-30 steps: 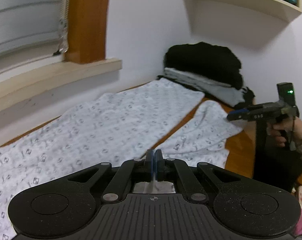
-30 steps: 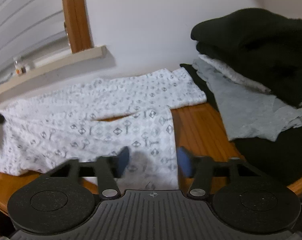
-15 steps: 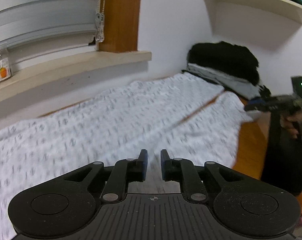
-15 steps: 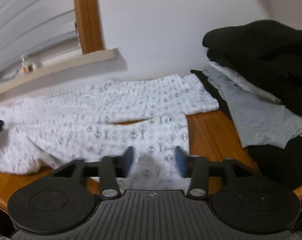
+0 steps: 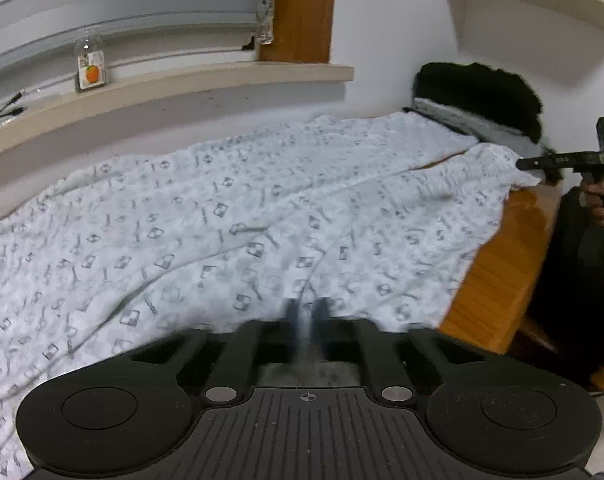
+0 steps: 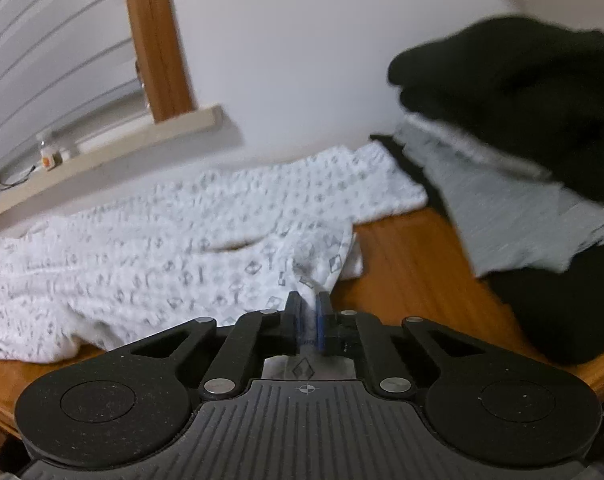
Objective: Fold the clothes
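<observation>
A white garment with a grey pattern (image 5: 262, 208) lies spread across the wooden table (image 5: 498, 264), its two legs reaching to the far right. My left gripper (image 5: 307, 316) is blurred at the garment's near edge. Its fingers stand almost together with a pale streak of cloth between them. In the right wrist view the near leg's hem (image 6: 326, 256) bunches up into my right gripper (image 6: 309, 320), whose jaws are closing with the pads pressed on a fold of it. The left wrist view shows that right gripper (image 5: 522, 165) at the leg's end, held by a hand (image 5: 594, 200).
A stack of folded black and grey clothes (image 6: 522, 120) sits at the table's far right corner against the wall. A window sill (image 5: 182, 88) with a small bottle (image 5: 90, 66) runs behind the table. A shelf (image 5: 542, 4) hangs above the stack. The table's right edge (image 5: 462, 320) drops off.
My left gripper has slid left along the garment's near edge, opened briefly and closed again. My right gripper went from open over the leg's hem to closed on it.
</observation>
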{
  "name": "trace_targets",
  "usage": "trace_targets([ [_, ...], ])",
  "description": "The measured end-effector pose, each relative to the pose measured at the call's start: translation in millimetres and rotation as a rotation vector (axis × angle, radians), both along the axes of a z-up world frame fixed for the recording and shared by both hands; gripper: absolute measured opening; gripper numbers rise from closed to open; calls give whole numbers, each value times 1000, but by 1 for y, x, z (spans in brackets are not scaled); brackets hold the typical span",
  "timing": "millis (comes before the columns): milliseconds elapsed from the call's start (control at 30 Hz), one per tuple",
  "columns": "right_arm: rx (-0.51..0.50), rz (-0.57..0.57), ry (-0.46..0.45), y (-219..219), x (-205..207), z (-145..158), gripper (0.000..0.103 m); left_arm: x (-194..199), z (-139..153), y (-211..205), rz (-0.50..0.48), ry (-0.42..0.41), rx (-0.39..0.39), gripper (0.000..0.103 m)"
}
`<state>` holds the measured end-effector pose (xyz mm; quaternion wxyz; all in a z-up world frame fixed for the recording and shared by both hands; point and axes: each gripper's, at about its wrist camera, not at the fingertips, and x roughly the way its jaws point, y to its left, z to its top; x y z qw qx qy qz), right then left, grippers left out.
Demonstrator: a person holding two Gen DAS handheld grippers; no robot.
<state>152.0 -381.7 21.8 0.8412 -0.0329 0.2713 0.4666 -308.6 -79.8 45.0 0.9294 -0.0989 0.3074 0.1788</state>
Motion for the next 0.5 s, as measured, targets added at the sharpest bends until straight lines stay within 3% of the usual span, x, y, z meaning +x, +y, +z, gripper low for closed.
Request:
trace_targets([
  [300,-5,-39,-41,-66,-29,69,7,-37,44,-33,-128,-104,-74,2],
  [500,-77,-40,-20,-71,-39,67,17,-42,47,-36,-120,-71,-65,3],
])
